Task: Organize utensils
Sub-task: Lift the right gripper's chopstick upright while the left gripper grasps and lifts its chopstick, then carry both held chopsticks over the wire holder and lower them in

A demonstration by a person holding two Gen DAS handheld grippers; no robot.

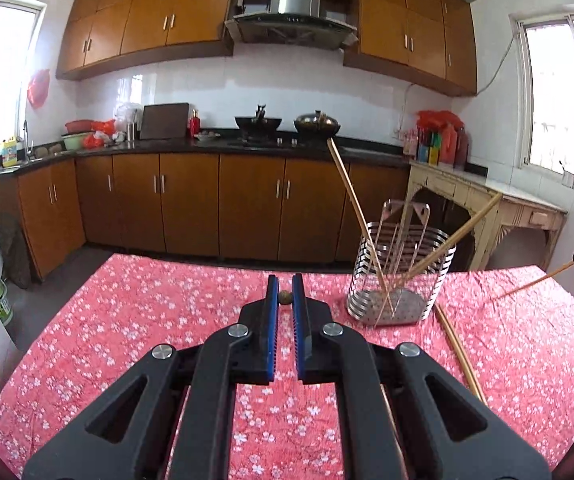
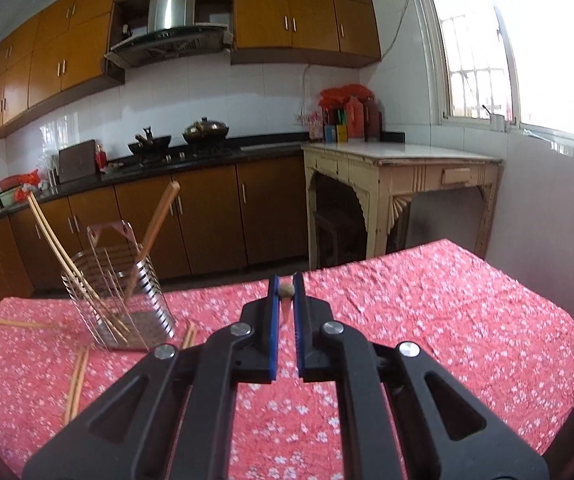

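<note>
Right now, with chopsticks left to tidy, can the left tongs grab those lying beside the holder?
Probably not yet: the left tongs grip a chopstick, though the way to the loose chopsticks looks clear.

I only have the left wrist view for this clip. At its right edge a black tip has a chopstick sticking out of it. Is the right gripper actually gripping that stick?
Observer: Yes. In the right wrist view the right gripper is shut on a chopstick, which shows end-on between its blue pads.
Operator: I see one loose pair on the cloth by the holder. Are there any others?
Observer: Yes. The right wrist view shows more chopsticks lying on the cloth beside the holder's base, at a second spot.
</note>
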